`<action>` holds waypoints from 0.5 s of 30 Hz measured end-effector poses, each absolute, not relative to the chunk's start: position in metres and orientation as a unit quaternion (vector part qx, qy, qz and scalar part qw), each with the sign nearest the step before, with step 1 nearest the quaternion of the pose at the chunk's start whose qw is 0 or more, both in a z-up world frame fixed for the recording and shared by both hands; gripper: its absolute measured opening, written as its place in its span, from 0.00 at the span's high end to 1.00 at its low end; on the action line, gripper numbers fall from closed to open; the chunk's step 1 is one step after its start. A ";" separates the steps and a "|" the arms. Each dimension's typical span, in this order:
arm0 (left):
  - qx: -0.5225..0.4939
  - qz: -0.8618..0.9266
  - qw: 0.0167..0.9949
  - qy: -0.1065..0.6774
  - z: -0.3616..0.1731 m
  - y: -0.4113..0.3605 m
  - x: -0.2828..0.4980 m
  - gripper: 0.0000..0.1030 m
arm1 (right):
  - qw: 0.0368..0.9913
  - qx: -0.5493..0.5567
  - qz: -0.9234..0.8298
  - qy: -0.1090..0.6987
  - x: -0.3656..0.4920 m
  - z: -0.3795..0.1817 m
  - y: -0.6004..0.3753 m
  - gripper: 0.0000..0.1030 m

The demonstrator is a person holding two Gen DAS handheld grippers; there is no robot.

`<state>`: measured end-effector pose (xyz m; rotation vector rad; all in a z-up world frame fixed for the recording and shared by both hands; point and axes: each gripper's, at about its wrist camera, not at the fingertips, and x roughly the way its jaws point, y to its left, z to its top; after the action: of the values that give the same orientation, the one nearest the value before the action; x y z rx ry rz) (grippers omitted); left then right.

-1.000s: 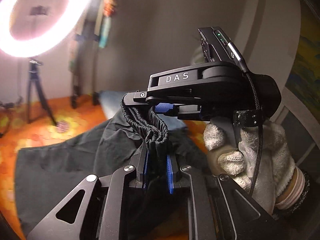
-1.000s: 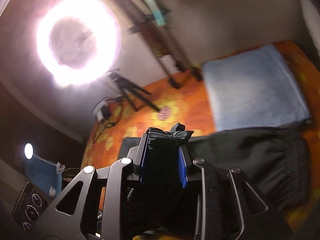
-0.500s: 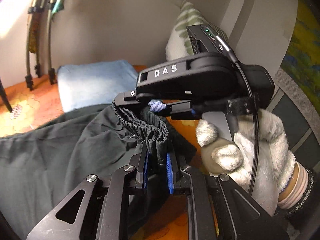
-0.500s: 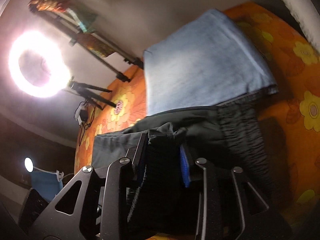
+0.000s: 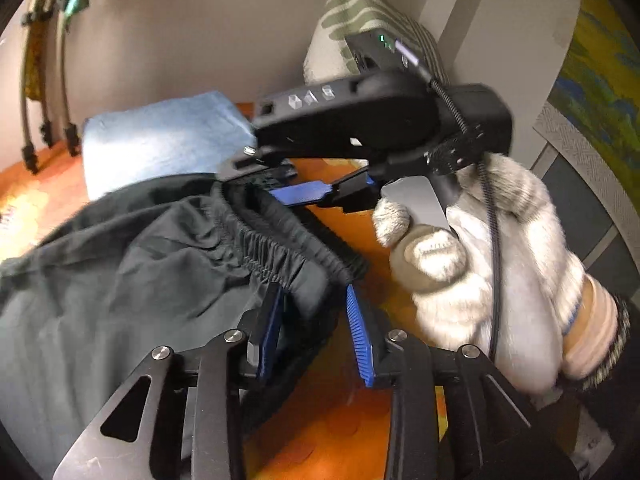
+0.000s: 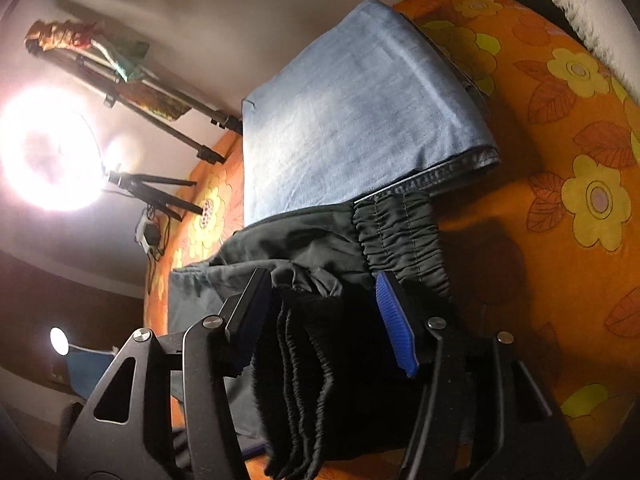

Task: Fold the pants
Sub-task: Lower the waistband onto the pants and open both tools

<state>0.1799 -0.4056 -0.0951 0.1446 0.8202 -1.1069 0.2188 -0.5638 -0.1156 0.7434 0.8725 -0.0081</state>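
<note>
Dark grey pants (image 5: 132, 272) with an elastic waistband lie on the orange flowered bedcover (image 5: 340, 432). My left gripper (image 5: 316, 328) is open, its blue pads apart, with the waistband edge lying loose between them. My right gripper (image 5: 280, 182), held by a gloved hand, is open just beyond the waistband in the left wrist view. In the right wrist view the right gripper (image 6: 320, 312) stands open over the bunched waistband (image 6: 396, 228), which rests on the bedcover (image 6: 560, 184).
A folded light blue garment (image 6: 352, 120) lies just past the dark pants (image 6: 288, 248). A striped pillow (image 5: 360, 20) leans on the wall. A ring light (image 6: 44, 156) on a tripod and a stand with cloths are at the far side.
Both grippers have opened and let go of the waistband. The pants have dropped lower onto the bedcover and the waistband lies spread out.
</note>
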 end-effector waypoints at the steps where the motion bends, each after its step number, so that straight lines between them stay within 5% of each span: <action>1: 0.065 -0.508 0.771 0.379 -0.091 -0.394 0.182 0.69 | 0.842 0.344 -0.004 0.416 0.219 -0.114 -0.561 0.41; 4: 0.050 -0.488 0.781 0.386 -0.084 -0.353 0.194 0.61 | 0.844 0.323 -0.002 0.427 0.219 -0.113 -0.554 0.37; 15: 0.024 -0.317 0.865 0.389 -0.090 -0.160 0.252 0.61 | 0.852 0.228 -0.044 0.469 0.221 -0.119 -0.530 0.37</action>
<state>0.2520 -0.1603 -0.0902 0.0505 0.8147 -0.6639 0.2211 -0.5298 -0.1186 0.4790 0.9877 -0.0933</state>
